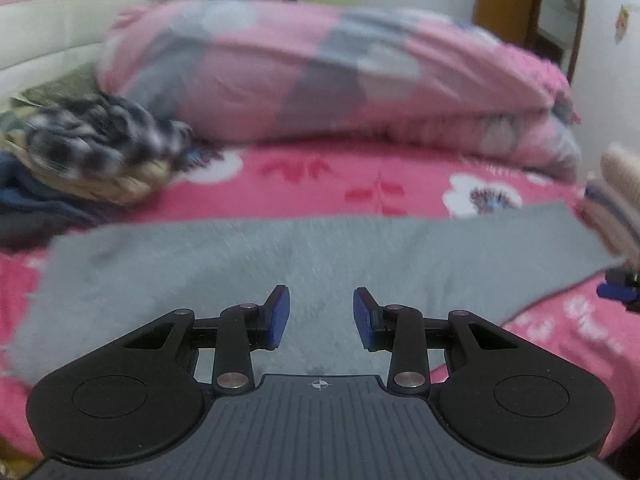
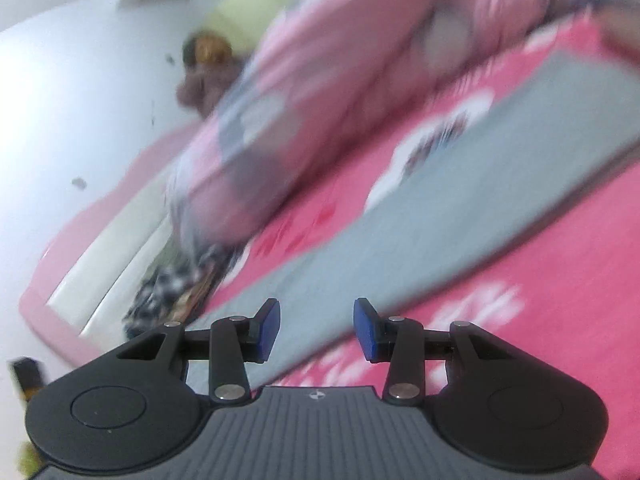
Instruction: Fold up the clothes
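- The grey cloth (image 1: 280, 264) lies flat on the bed (image 1: 320, 168), spread as one long, narrow strip with straight edges; whether it is a single layer or already doubled over, the blurred pictures do not settle.
- The strip's long axis runs side to side across the left wrist view, from the bed's left part to near its right edge; in the right wrist view the same strip (image 2: 460, 184) slants away up to the right.
- The left tool (image 1: 321, 322) hovers straight over the cloth's near long edge, about midway along it, released, its blue pads apart with nothing between them.
- The right tool (image 2: 317, 330) is also released and empty, tilted hard, looking along the cloth from one end; the cloth's near edge passes under its pads.
- By my judgement the left tool is the nearer to the cloth's middle, the right nearer to one end, so any fold would turn on that long axis.
- Behind the cloth, a rolled pink quilt (image 1: 320, 72) lies along the far side of the bed.
- Left of the cloth sits a heap of clothes (image 1: 100, 152), a checked one on top.
- Right of the cloth, a small stack (image 1: 616, 216) sits at the view's edge; too blurred to tell more.
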Demonstrator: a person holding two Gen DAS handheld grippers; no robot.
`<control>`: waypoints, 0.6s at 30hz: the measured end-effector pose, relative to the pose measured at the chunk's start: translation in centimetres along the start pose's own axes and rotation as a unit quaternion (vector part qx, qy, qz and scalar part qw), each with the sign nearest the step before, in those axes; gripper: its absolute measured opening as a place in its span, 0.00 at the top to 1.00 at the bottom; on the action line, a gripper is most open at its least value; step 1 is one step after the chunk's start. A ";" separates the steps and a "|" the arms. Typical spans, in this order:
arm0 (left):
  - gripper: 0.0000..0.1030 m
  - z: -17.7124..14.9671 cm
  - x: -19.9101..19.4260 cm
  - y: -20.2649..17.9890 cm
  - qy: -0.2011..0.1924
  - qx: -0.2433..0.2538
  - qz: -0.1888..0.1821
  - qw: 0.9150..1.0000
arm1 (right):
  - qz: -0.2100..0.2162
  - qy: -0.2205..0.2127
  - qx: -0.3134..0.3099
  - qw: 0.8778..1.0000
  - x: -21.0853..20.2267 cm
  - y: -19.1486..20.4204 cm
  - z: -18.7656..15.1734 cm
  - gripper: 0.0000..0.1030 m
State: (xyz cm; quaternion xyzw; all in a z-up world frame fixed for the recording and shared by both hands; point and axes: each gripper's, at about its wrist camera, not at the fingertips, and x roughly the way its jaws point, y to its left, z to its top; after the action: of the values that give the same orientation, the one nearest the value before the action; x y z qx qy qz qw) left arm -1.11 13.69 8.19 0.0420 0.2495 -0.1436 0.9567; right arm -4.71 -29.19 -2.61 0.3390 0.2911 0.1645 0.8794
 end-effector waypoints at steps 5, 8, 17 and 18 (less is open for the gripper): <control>0.67 -3.8 3.8 -1.1 0.002 0.006 -0.056 0.998 | -0.023 0.053 0.069 0.996 5.7 -0.2 -1.2 0.58; 0.67 -5.8 5.6 -2.2 -0.003 0.020 -0.094 0.995 | -0.033 0.066 0.113 0.991 7.8 -1.0 -1.9 0.58; 0.67 -8.4 7.6 -11.0 -0.018 0.213 -0.174 0.961 | -0.011 0.085 0.165 0.982 10.3 -1.6 -2.5 0.64; 0.67 -8.8 7.9 -11.6 -0.015 0.232 -0.171 0.957 | -0.006 0.090 0.169 0.981 10.6 -1.5 -2.6 0.64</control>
State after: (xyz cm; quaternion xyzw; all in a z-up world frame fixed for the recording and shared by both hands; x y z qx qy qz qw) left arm -2.06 1.90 -3.48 0.2170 0.1988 -0.3597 0.8854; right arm 2.03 -23.88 -9.44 0.4651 0.3946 0.1374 0.7805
